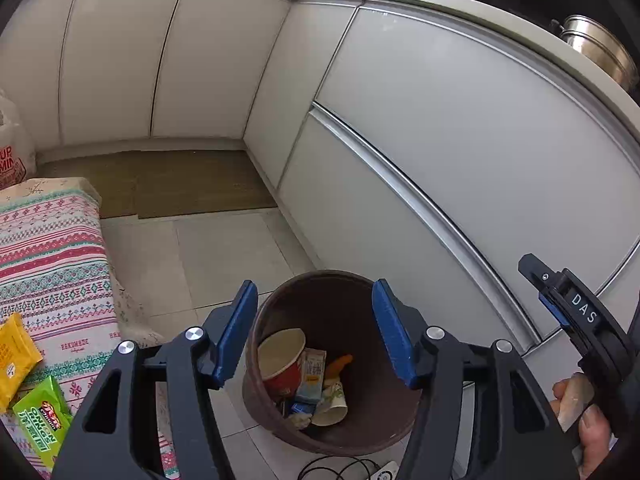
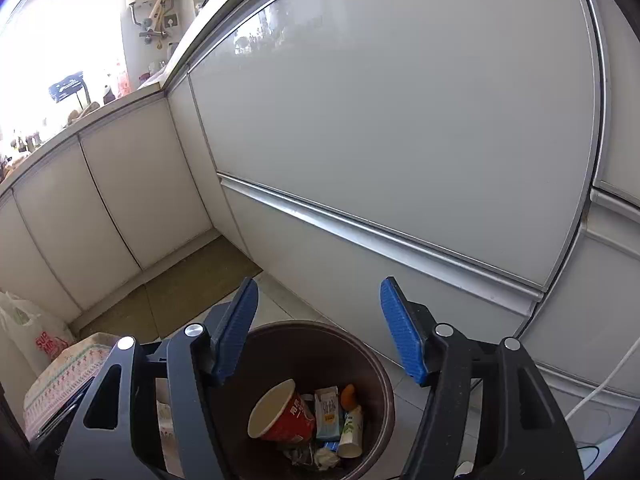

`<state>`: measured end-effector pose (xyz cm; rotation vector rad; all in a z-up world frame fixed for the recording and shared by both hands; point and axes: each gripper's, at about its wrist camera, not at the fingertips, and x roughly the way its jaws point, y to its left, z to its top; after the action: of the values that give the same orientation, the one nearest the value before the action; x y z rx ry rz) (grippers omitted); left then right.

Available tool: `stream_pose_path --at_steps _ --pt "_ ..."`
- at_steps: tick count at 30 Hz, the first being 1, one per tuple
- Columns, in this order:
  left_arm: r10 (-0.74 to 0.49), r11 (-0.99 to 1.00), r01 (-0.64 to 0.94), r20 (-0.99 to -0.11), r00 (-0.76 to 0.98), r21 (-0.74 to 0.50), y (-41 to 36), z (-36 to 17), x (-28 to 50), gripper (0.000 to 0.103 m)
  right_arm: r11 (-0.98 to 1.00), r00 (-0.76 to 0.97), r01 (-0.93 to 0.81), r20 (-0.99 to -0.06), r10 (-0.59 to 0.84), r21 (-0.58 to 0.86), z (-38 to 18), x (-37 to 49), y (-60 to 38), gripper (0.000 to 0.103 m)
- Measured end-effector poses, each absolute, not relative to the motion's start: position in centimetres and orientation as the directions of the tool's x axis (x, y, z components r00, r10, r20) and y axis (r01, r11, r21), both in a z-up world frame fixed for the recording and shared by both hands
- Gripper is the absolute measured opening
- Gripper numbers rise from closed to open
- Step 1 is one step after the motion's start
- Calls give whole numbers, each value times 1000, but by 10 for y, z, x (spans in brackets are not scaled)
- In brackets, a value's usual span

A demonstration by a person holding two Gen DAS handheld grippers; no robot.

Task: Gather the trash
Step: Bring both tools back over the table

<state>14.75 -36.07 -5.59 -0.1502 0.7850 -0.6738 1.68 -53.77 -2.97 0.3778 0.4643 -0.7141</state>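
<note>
A dark brown trash bin stands on the tiled floor by the white cabinets. Inside it lie a red paper cup, a small carton, an orange scrap and a white-green cup. My left gripper hangs open above the bin, nothing between its blue pads. My right gripper is open over the same bin, also empty; it shows at the right edge of the left wrist view, held by a hand.
A table with a patterned cloth sits left of the bin, bearing a yellow packet and a green snack bag. White cabinet doors run close on the right. A brown mat, a plastic bag and a black cable lie around.
</note>
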Motion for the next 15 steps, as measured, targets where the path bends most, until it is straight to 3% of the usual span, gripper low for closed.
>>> stream_pose_path --at_steps 4,15 --pt "-582 805 480 -623 523 -350 -345 -60 150 64 706 661 694 -515 -546 142 -26 23 -526 80" --pt "-508 858 400 -653 562 -324 -300 -66 158 70 765 647 644 -548 -530 19 -36 44 -477 96"
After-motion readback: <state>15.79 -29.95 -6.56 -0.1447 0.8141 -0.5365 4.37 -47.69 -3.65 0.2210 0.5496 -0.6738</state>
